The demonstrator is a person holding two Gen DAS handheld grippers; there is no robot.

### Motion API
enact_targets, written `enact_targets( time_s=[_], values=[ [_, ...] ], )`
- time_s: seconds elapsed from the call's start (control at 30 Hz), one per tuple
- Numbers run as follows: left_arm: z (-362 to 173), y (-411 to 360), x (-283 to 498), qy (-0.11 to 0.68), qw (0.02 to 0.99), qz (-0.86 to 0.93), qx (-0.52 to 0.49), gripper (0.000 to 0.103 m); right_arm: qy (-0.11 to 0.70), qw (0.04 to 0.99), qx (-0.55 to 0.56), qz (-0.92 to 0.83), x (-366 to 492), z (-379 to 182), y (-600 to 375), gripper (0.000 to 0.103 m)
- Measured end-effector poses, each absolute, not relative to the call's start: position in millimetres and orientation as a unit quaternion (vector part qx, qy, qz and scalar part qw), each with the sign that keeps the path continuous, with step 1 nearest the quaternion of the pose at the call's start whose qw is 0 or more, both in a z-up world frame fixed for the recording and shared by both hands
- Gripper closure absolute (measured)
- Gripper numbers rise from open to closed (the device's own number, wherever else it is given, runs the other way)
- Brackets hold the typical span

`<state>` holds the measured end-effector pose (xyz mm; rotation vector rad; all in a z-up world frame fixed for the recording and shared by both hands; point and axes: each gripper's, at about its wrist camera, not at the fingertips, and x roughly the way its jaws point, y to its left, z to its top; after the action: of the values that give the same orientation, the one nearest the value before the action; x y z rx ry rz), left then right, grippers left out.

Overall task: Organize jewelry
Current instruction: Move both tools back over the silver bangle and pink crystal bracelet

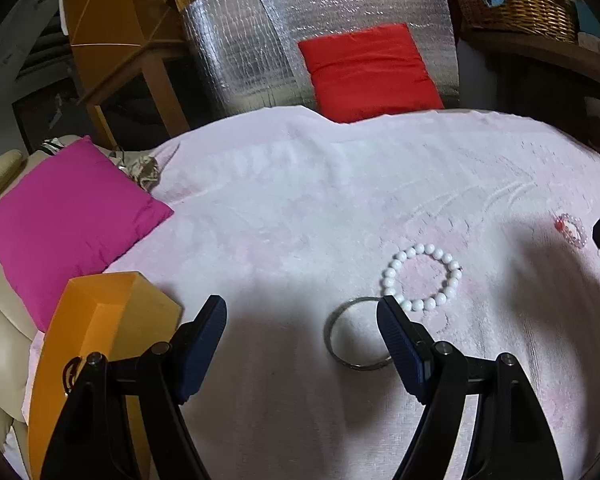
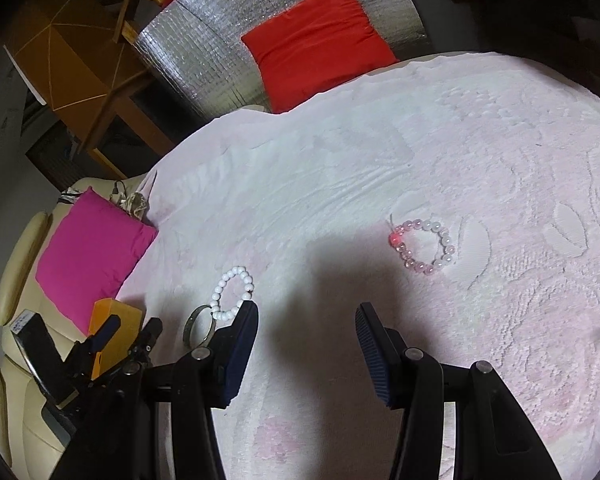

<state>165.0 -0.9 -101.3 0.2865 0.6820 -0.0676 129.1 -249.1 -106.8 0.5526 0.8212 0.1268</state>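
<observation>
The left gripper (image 1: 300,312), fingers spread and empty, is lining up on the metal bangle (image 1: 354,334) at lower centre, beside the white bead bracelet (image 1: 422,276). Next move, judged: straddle the rim, pinch, carry to the orange box (image 1: 96,320).

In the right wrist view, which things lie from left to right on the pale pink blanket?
Orange open box → silver metal bangle → white bead bracelet → pink and clear bead bracelet.

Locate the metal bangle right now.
The metal bangle lies on the pink blanket just before the open left gripper, touching the white bead bracelet.
</observation>
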Motion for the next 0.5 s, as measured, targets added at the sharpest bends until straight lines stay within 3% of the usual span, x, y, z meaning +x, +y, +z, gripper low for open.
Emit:
enact_targets(
  time_s=[0.5],
  values=[
    [-136, 6, 190, 0.449, 0.881, -0.143, 0.037, 0.025, 0.396, 0.869, 0.297, 0.007, 128, -113, -299, 0.049]
  ],
)
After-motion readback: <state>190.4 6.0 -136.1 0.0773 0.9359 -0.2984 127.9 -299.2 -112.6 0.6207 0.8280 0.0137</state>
